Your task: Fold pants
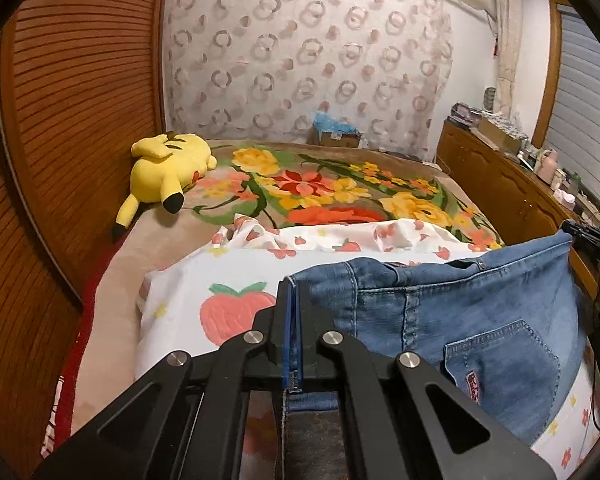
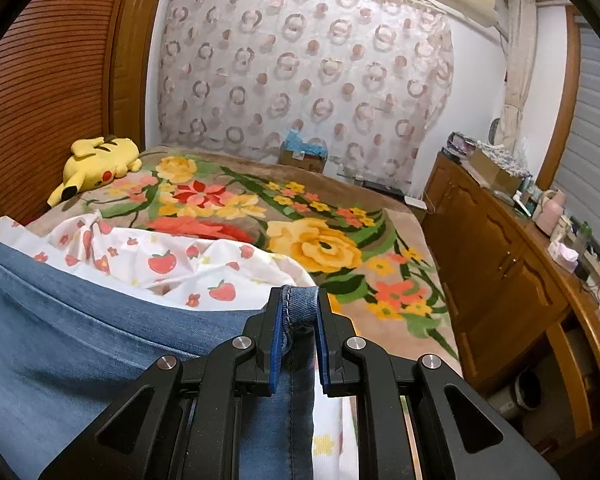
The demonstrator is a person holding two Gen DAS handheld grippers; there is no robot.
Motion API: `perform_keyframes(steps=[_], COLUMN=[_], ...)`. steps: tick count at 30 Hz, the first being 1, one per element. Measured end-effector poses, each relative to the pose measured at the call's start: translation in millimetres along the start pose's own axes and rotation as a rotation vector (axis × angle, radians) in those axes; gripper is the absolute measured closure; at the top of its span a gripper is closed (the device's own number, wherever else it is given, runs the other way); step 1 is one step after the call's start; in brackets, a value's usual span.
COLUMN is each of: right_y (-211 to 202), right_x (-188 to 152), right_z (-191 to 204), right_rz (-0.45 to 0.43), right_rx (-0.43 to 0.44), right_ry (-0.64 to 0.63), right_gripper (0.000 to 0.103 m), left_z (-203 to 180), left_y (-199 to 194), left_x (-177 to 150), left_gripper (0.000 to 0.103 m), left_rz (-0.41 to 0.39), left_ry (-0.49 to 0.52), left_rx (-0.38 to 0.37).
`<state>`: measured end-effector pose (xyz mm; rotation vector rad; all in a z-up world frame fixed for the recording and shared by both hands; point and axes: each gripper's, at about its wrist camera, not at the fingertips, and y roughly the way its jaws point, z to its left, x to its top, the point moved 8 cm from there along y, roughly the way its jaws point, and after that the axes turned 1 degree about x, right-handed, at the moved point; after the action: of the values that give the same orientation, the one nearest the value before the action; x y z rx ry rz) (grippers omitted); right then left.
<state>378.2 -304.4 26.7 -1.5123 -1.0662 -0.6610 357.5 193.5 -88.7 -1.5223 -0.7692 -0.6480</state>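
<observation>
Blue denim pants hang stretched between my two grippers above a white strawberry-print sheet on the bed. My left gripper is shut on the left corner of the waistband, the denim edge pinched flat between its blue pads. A back pocket with a small red label shows on the right. In the right wrist view the pants spread away to the left. My right gripper is shut on a thick folded bunch of the waistband's other corner, its jaws held a little apart by the cloth.
A flowered blanket covers the bed beyond the sheet. A yellow plush toy lies at the far left by a slatted wooden door. A wooden cabinet with clutter runs along the right. A cardboard box stands by the curtain.
</observation>
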Motion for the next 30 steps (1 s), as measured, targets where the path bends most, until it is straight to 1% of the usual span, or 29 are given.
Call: perform_keyframes(steps=[4, 7, 10, 15, 17, 20, 22, 24, 25, 26, 27, 28, 29, 30], right_y=[28, 49, 64, 66, 64, 54, 46, 40, 37, 35, 33, 30, 27, 24], right_x=[-4, -11, -19, -21, -11, -8, -8, -10, -11, -12, -13, -14, -15, -17], right_z=[8, 12, 15, 11, 1, -3, -4, -5, -6, -6, -6, -6, -7, -8], right_rz=[0.046, 0.096, 0.14, 0.155, 0.154, 0.137, 0.126, 0.117, 0.111, 0.108, 0.105, 0.103, 0.099, 0.095], right_rx=[-0.006, -0.005, 0.011, 0.044, 0.054, 0.063, 0.066, 0.059, 0.051, 0.048, 0.051, 0.055, 0.056, 0.057], right_ry=[-0.022, -0.035, -0.025, 0.027, 0.046, 0.065, 0.07, 0.075, 0.079, 0.084, 0.09, 0.097, 0.103, 0.107], right_gripper=[0.089, 0.089, 0.089, 0.089, 0.089, 0.089, 0.087, 0.08, 0.078, 0.077, 0.077, 0.076, 0.075, 0.075], left_z=[2, 3, 1, -3, -6, -9, -11, -14, -14, -15, -17, -20, -24, -28], left_y=[21, 33, 34, 23, 17, 8, 2, -4, -7, -10, -14, -16, -18, -19], left_x=[-1, -5, -6, -5, -5, -4, -3, -3, -2, -2, -2, -2, -2, -3], left_gripper=[0.101, 0.101, 0.101, 0.101, 0.101, 0.1, 0.092, 0.077, 0.073, 0.063, 0.057, 0.056, 0.052, 0.045], left_rz=[0.023, 0.047, 0.058, 0.048, 0.045, 0.042, 0.038, 0.026, 0.018, 0.012, 0.005, 0.003, 0.003, 0.003], left_ry=[0.009, 0.011, 0.021, 0.042, 0.046, 0.055, 0.061, 0.066, 0.065, 0.063, 0.063, 0.066, 0.074, 0.086], left_rx=[0.036, 0.044, 0.045, 0.046, 0.048, 0.057, 0.06, 0.061, 0.063, 0.062, 0.051, 0.044, 0.041, 0.04])
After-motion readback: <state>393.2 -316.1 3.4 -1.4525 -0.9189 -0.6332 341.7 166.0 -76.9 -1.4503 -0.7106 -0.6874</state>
